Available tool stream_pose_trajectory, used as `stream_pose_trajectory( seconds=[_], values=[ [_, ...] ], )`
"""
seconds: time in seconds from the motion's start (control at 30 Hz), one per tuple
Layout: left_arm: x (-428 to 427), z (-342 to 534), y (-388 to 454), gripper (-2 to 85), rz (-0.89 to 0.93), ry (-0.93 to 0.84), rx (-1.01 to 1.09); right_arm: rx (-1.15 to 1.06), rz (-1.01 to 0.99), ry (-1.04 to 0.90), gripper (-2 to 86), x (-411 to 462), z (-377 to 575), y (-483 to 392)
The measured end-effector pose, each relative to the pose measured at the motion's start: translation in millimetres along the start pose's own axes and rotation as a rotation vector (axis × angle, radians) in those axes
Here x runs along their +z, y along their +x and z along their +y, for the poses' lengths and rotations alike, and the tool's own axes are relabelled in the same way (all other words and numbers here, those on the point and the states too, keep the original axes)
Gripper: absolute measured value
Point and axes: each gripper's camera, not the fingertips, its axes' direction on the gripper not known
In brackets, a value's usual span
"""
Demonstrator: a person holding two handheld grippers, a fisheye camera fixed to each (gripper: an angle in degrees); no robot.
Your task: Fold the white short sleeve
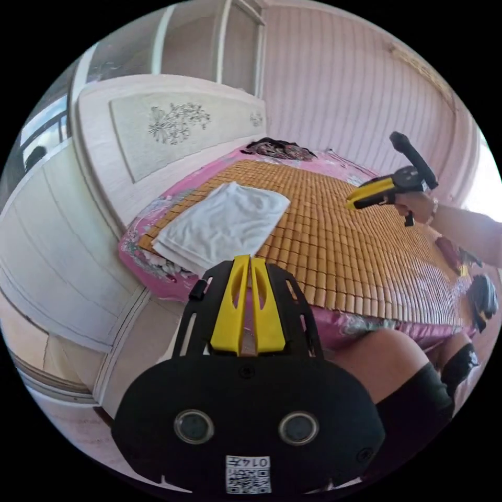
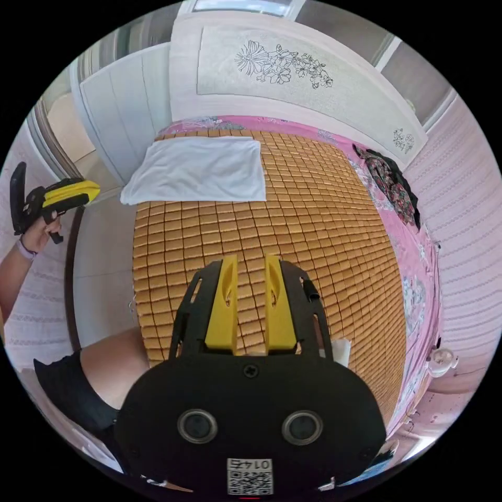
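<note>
The white short sleeve point(image 1: 222, 225) lies folded into a flat rectangle on the bamboo mat point(image 1: 334, 251), at the mat's corner nearest the headboard point(image 1: 172, 125) with its flower drawing. In the right gripper view the same garment point(image 2: 196, 170) sits at the mat's far edge, just short of the pink floral sheet point(image 2: 418, 272).

The left gripper point(image 1: 250, 261) hangs off the bed's side with its yellow jaws pressed together on nothing; the folded garment is just beyond their tips. The right gripper point(image 2: 246, 264) hovers over bare mat point(image 2: 293, 219), its jaws slightly spread and empty.

A dark patterned garment point(image 1: 280, 149) is bunched at the mat's far edge. Each gripper body bears a small code sticker with digits, too mirrored and small to read reliably.
</note>
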Motion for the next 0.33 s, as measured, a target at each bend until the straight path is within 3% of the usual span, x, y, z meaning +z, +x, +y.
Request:
stream_pose_trajectory(
  seconds=[0.1,0.33],
  values=[
    [-13,-1,86,-0.9,0.083,-0.046,0.115,0.082,0.021,-0.023,9.6,-45,62,-10],
    [-74,-35,261,-0.9,0.316,0.052,0.269,0.253,0.120,-0.046,10.8,-158,208,-30]
  ],
)
